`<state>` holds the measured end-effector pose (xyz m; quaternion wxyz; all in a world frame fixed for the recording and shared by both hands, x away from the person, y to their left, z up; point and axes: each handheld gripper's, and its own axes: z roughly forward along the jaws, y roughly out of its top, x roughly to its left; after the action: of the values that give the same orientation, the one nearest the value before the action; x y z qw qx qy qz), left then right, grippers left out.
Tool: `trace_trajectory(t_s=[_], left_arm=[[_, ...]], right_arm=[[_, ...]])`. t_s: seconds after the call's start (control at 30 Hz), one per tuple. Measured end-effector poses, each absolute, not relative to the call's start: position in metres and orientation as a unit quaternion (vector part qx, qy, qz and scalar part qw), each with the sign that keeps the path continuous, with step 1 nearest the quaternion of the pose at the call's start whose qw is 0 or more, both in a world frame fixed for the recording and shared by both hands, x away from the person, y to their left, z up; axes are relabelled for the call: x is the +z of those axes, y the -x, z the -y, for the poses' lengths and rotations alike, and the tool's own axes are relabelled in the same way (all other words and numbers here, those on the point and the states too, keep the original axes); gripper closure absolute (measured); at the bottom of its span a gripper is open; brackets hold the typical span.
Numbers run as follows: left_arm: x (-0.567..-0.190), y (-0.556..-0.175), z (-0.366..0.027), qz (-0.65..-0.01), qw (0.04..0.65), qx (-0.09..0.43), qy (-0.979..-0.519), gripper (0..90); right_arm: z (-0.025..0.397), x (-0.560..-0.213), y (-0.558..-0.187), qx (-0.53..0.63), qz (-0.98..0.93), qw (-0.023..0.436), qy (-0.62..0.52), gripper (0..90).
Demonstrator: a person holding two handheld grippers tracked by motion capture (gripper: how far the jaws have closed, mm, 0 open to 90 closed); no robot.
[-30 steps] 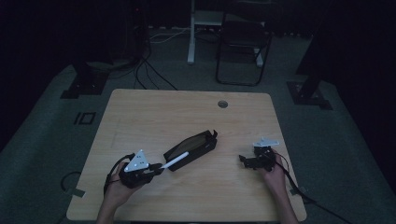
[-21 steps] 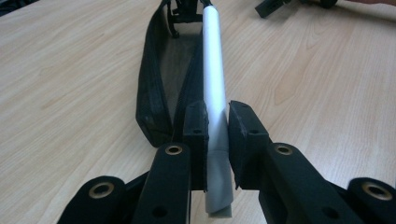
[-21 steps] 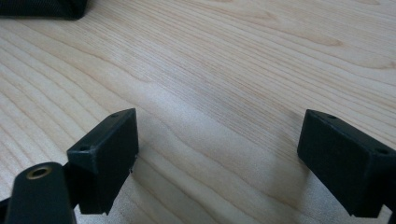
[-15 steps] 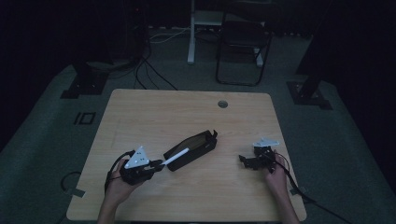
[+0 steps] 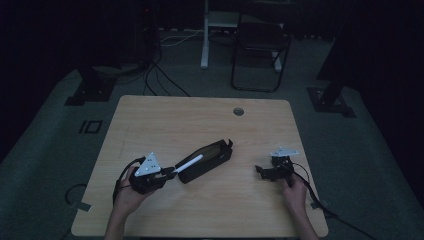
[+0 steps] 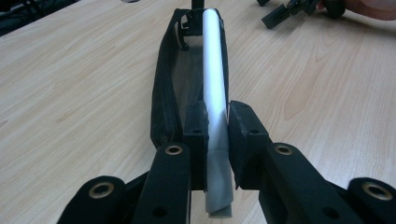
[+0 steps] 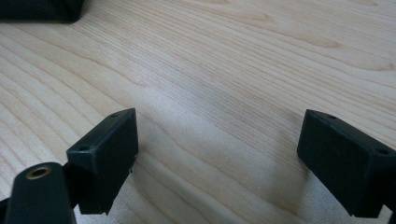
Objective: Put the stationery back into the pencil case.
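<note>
A black pouch [image 5: 206,160] lies open on the wooden table [image 5: 200,120], slanting from lower left to upper right. A white pen [image 5: 189,163] [image 6: 214,70] lies along the pouch's opening, its far end inside. My left gripper [image 5: 172,171] [image 6: 217,135] is shut on the pen's near end, just outside the pouch [image 6: 164,93]. My right gripper [image 5: 260,171] [image 7: 217,154] rests on the table to the right of the pouch, jaws wide apart with nothing between them, bare wood beneath.
A round cable hole [image 5: 238,111] sits near the table's far edge. Beyond the table stand a black chair [image 5: 260,45] and stand bases [image 5: 87,90] with cables on the floor. The right gripper [image 6: 299,7] shows far off in the left gripper view.
The left gripper has shifted slightly left and back with the pen. The right gripper has hardly moved.
</note>
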<state>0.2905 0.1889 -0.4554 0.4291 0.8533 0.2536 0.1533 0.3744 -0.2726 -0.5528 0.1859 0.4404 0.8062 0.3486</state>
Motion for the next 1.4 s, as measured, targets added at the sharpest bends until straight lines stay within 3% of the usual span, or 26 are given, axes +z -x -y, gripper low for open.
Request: trace_trajectory(t_s=[1.4], left_arm=[[-0.437, -0.300, -0.181, -0.253, 0.432, 0.171, -0.848, 78.7]], right_arm=[[0.274, -0.553, -0.376, 0.350, -0.810, 0.183, -0.434, 12.3]])
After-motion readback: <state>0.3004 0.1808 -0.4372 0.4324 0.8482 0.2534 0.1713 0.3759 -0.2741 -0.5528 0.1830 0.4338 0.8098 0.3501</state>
